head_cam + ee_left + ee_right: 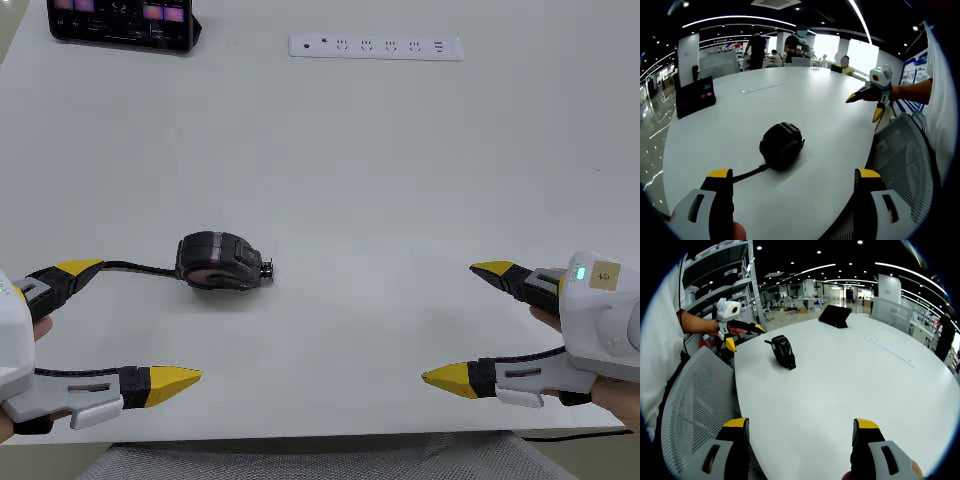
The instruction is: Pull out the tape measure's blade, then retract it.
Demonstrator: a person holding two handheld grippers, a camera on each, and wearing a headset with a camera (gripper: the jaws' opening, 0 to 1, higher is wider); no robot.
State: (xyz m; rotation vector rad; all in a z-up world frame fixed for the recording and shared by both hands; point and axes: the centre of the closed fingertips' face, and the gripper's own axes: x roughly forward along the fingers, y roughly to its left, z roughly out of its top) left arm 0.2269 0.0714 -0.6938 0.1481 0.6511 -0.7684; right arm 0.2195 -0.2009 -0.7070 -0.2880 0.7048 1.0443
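Observation:
A black tape measure (pixel 221 262) lies on the white table (pixel 380 160), blade hook facing right and a black wrist strap (pixel 135 267) trailing left. The left gripper view has it (pixel 781 145) straight ahead between the jaws; the right gripper view has it (pixel 784 352) further off. My left gripper (pixel 140 322) stands open at the table's near left, its upper yellow tip beside the strap's end. My right gripper (pixel 470 325) stands open at the near right, well apart from the tape measure. Nothing is between either pair of jaws.
A white power strip (pixel 376 46) lies at the far side of the table, and a dark tablet (pixel 122 22) stands at the far left. A grey mesh chair (pixel 330 462) sits below the table's near edge. Several people stand far behind the table in the left gripper view.

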